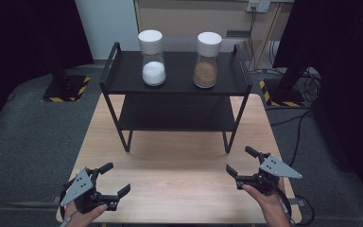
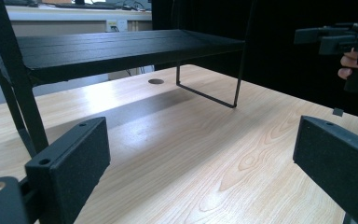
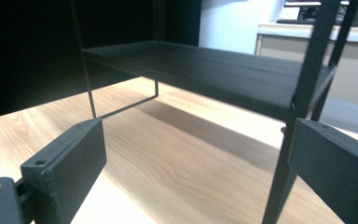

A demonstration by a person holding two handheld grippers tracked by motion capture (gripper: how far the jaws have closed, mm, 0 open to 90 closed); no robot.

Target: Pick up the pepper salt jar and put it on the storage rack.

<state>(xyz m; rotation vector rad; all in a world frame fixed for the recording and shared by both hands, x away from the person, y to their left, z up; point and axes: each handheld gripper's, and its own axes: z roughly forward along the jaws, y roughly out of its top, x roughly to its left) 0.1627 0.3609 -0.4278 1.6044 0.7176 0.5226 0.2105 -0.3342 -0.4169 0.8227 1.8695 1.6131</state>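
Observation:
A black two-tier shelf rack stands at the far half of the wooden table. On its top tier sit two clear jars with white lids: one with white powder on the left, one with brown powder on the right. My left gripper is open near the table's front left corner, nothing between its jaws. My right gripper is open at the front right, also holding nothing. The left gripper view looks under the rack's lower shelf and catches the right gripper far off. The right gripper view shows the lower shelf.
Grey carpet surrounds the table. Black stand bases with yellow-black tape sit on the floor at the back left and back right, with cables trailing at the right. A small round hole marks the tabletop beneath the rack.

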